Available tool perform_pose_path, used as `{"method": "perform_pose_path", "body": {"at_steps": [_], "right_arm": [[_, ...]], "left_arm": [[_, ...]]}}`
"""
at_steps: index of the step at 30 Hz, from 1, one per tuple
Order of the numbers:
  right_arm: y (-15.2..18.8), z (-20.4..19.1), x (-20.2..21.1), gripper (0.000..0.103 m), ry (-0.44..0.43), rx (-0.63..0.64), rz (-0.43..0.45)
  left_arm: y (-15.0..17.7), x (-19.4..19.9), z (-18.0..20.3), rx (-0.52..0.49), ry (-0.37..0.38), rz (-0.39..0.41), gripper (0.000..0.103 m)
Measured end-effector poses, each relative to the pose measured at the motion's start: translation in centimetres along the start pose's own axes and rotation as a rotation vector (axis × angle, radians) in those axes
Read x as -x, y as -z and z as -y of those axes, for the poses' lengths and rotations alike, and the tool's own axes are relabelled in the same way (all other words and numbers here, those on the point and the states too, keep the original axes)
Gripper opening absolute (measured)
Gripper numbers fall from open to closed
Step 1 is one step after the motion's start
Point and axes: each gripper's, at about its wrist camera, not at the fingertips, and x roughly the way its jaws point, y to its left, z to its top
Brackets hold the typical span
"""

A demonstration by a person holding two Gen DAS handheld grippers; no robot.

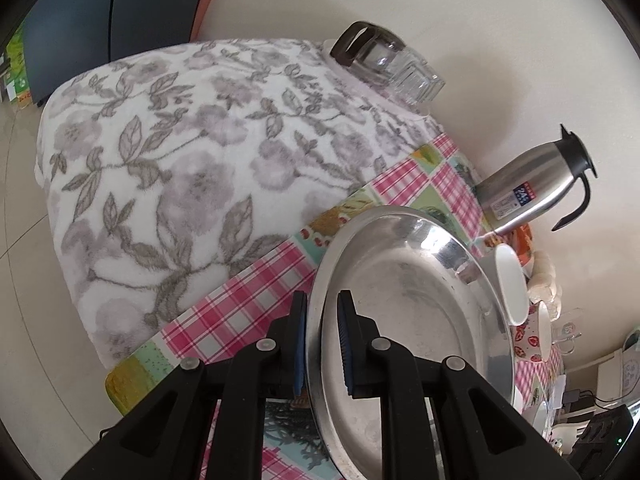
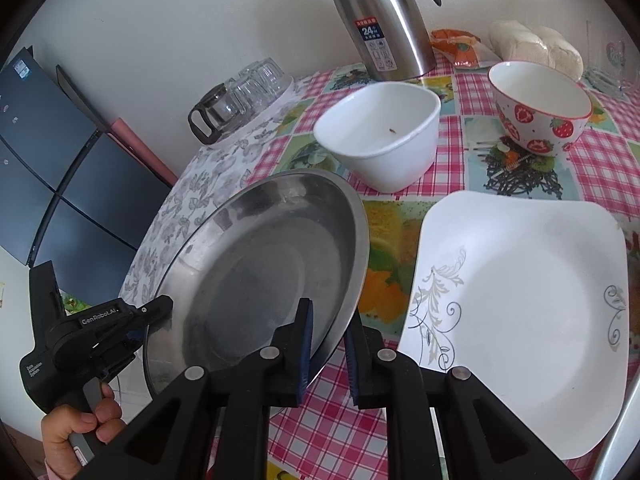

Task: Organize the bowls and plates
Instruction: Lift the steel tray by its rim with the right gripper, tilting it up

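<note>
A round steel plate point(image 1: 404, 300) is held tilted above the checked tablecloth. My left gripper point(image 1: 322, 344) is shut on its left rim; in the right wrist view that gripper point(image 2: 156, 316) grips the plate's point(image 2: 264, 264) far left edge. My right gripper point(image 2: 328, 348) straddles the plate's right rim with its pads close on either side. A white square bowl point(image 2: 380, 132) and a strawberry bowl point(image 2: 540, 108) stand behind. A white square plate point(image 2: 520, 300) with grey scrollwork lies on the right.
A steel thermos jug point(image 2: 380, 16) stands at the back by the wall. A glass pitcher and upturned glasses point(image 2: 240, 96) sit on a floral cloth point(image 1: 180, 168) at the left. Snack bags point(image 2: 536, 46) lie at the back right. The table edge point(image 1: 132, 388) is near.
</note>
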Motion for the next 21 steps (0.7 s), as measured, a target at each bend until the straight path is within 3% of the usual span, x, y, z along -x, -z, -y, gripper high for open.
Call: {"method": "perform_pose_path", "body": {"at_steps": [14,21], "right_arm": [[-1.9,1.1,6.4,0.016,-0.034,0.008,0.17],[-2.5,2.5,10.3,0.016,-0.027,-0.017,0.269]], "left_arm": [[0.4,5.0,4.9,-0.095,0.217,0.158,0.015],[1.4,6.9,8.5,-0.167,0.274,0.195,0.015]]}}
